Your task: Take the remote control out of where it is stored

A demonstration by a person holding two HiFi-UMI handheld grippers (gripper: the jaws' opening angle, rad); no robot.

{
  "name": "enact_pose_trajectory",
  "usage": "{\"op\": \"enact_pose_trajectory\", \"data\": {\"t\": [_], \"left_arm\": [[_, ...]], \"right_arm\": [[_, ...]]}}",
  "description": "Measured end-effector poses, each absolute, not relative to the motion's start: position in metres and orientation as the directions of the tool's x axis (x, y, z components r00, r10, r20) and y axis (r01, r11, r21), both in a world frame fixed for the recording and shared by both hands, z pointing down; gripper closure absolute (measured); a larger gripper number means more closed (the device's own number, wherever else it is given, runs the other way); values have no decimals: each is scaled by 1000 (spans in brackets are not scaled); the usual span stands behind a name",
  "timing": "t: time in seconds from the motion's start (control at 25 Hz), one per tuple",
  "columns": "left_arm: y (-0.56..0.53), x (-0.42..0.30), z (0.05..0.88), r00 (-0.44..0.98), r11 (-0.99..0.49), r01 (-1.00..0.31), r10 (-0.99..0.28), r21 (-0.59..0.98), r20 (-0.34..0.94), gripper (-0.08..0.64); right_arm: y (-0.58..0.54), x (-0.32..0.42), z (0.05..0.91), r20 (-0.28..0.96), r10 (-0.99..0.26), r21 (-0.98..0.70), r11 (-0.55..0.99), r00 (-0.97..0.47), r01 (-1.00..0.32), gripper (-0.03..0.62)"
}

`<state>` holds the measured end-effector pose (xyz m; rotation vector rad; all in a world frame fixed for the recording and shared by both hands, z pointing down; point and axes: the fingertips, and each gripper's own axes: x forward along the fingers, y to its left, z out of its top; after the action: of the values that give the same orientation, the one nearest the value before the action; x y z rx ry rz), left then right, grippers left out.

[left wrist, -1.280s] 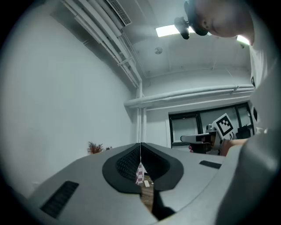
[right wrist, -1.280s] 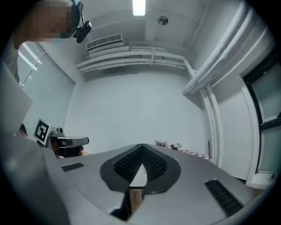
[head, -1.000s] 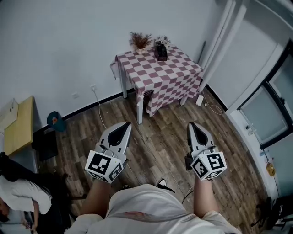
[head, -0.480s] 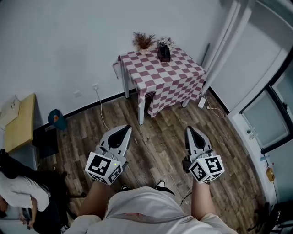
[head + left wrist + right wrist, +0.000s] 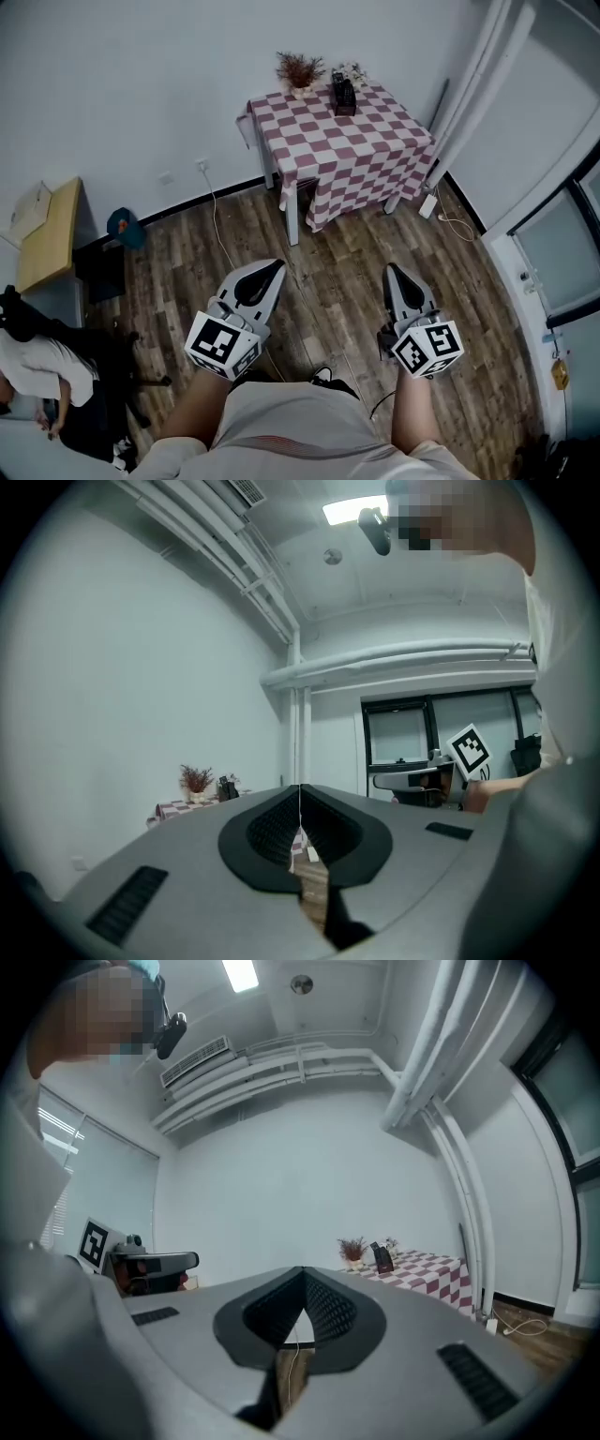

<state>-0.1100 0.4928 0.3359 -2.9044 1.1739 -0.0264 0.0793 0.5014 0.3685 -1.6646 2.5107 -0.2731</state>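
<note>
A small table with a red-and-white checked cloth (image 5: 349, 142) stands against the far wall. At its back edge is a dark upright holder (image 5: 344, 95), also seen small in the left gripper view (image 5: 226, 787) and the right gripper view (image 5: 382, 1258). I cannot make out a remote control in it at this distance. My left gripper (image 5: 274, 266) and right gripper (image 5: 391, 269) are held level over the wood floor, well short of the table. Both point toward the table. Each has its jaws shut with nothing between them (image 5: 300, 789) (image 5: 302, 1269).
A dried plant (image 5: 300, 70) and a small bouquet stand beside the holder. A white cable (image 5: 217, 230) runs from a wall socket down across the floor. A wooden desk (image 5: 49, 239) and a seated person (image 5: 33, 366) are at left. Curtain and pipes (image 5: 478, 89) and a glazed door are at right.
The table has shifted right in the head view as the viewpoint moved. Both grippers sit slightly lower in the picture. Their jaws stayed shut.
</note>
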Motion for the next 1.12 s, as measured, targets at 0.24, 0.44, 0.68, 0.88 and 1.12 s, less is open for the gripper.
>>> {"op": "enact_pose_trajectory", "data": {"t": [0.24, 0.44, 0.68, 0.88, 1.12], "left_arm": [[491, -77, 336, 674, -674, -738, -739, -24, 14, 549], [485, -60, 326, 665, -665, -747, -747, -23, -6, 549], [462, -32, 325, 684, -684, -729, -729, -30, -19, 549], [436, -14, 326, 702, -701, -712, -712, -29, -25, 549], [396, -6, 328, 708, -708, -706, -705, -10, -28, 549]], "right_arm": [[499, 131, 380, 3, -912, -240, 397, -409, -886, 580], [496, 145, 378, -2, -905, -223, 414, -425, -882, 580], [481, 177, 376, -9, -920, -229, 384, -392, -895, 580], [465, 200, 373, -11, -933, -216, 355, -361, -910, 580], [435, 216, 381, 15, -945, -216, 317, -327, -924, 580]]}}
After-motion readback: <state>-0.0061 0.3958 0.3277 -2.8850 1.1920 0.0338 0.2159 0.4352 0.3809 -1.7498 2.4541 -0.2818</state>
